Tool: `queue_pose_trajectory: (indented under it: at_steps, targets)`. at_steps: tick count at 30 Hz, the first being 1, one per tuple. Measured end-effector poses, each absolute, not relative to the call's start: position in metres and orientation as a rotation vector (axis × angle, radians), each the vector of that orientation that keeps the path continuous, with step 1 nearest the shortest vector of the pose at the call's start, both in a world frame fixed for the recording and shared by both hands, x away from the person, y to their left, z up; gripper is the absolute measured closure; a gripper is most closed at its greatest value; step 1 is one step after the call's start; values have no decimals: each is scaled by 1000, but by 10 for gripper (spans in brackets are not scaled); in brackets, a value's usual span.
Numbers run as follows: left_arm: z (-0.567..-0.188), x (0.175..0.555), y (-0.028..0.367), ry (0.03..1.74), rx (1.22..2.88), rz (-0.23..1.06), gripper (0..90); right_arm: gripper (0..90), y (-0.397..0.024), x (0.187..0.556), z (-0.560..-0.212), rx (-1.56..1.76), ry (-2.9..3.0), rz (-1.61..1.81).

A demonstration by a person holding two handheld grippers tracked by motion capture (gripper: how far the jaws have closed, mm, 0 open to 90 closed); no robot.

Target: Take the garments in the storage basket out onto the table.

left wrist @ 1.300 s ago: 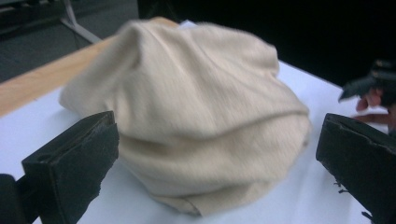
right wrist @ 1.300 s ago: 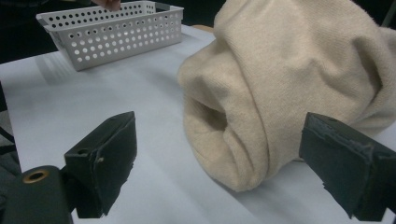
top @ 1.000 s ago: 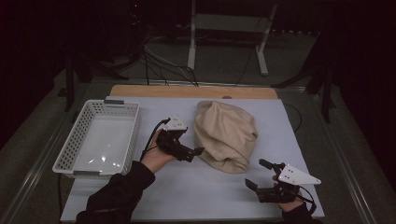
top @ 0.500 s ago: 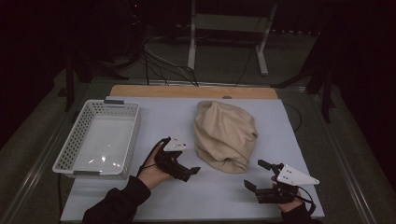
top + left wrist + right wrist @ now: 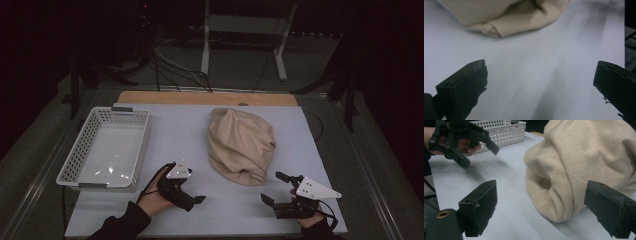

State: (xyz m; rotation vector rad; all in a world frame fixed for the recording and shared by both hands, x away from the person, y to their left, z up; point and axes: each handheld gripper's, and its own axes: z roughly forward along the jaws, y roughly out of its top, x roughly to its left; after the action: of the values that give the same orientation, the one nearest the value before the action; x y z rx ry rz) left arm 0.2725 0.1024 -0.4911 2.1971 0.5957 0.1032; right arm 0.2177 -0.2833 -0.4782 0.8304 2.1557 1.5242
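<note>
While both grippers' jaws stand released, the soft, light beige knitted garment (image 5: 242, 146) looks best pinched at its rolled near edge.

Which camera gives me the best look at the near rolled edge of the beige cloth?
The right gripper view: the beige cloth sits close between the open jaws, its rolled near edge and folds plain. The high view shows the whole bundle on the table, but small. The left gripper view catches just a blurred hem at the top.
</note>
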Motion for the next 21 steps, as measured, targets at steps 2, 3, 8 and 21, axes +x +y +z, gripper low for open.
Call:
queue_pose_trajectory:
  at_steps: [2,3,8,21]
  targets:
    - [-493,269,107,594,2191,94,0,114,-283,217,-478,830,2158,1523]
    - [-494,266,109,593,2188,86,0,115,-283,217,-478,828,2159,1522]
    - [-498,254,119,564,2214,82,0,115,-282,217,-479,822,2164,1516]
    - [-504,232,149,585,2237,43,0,115,-282,216,-479,813,2176,1506]
